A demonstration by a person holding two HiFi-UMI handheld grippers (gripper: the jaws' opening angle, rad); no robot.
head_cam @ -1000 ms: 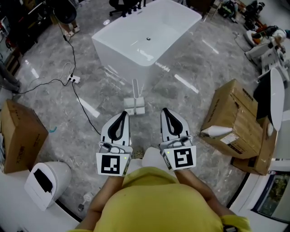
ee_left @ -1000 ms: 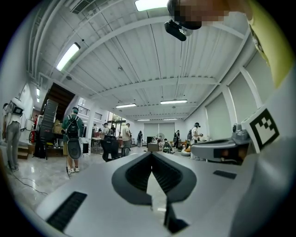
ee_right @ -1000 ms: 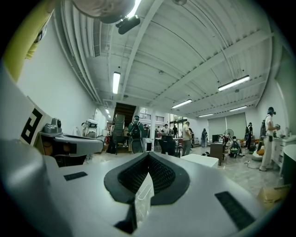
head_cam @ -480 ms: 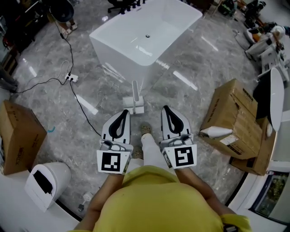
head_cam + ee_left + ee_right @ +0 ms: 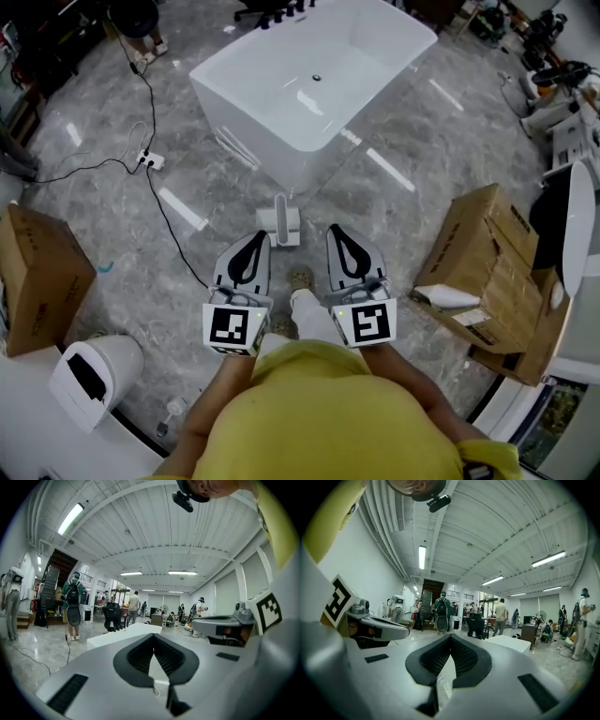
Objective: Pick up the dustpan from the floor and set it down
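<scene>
The white dustpan (image 5: 280, 222) stands on the grey marble floor, its handle upright, just in front of the bathtub's near corner. My left gripper (image 5: 254, 240) and right gripper (image 5: 337, 232) are held side by side and level, both shut with nothing between the jaws. Their tips point toward the dustpan, which lies a little ahead of them and between them, untouched. In the left gripper view the left gripper (image 5: 153, 637) shows its jaws closed together, and in the right gripper view the right gripper (image 5: 450, 639) looks the same. A shoe (image 5: 301, 279) shows between the grippers.
A large white bathtub (image 5: 246, 56) stands right behind the dustpan. Cardboard boxes sit at the right (image 5: 483, 248) and left (image 5: 37, 277). A black cable with a power strip (image 5: 150, 161) runs across the left floor. A white appliance (image 5: 94, 370) lies near left. Several people stand far off.
Both grippers have moved forward together toward the dustpan, which now lies closer to their tips. A foot has stepped forward between them.
</scene>
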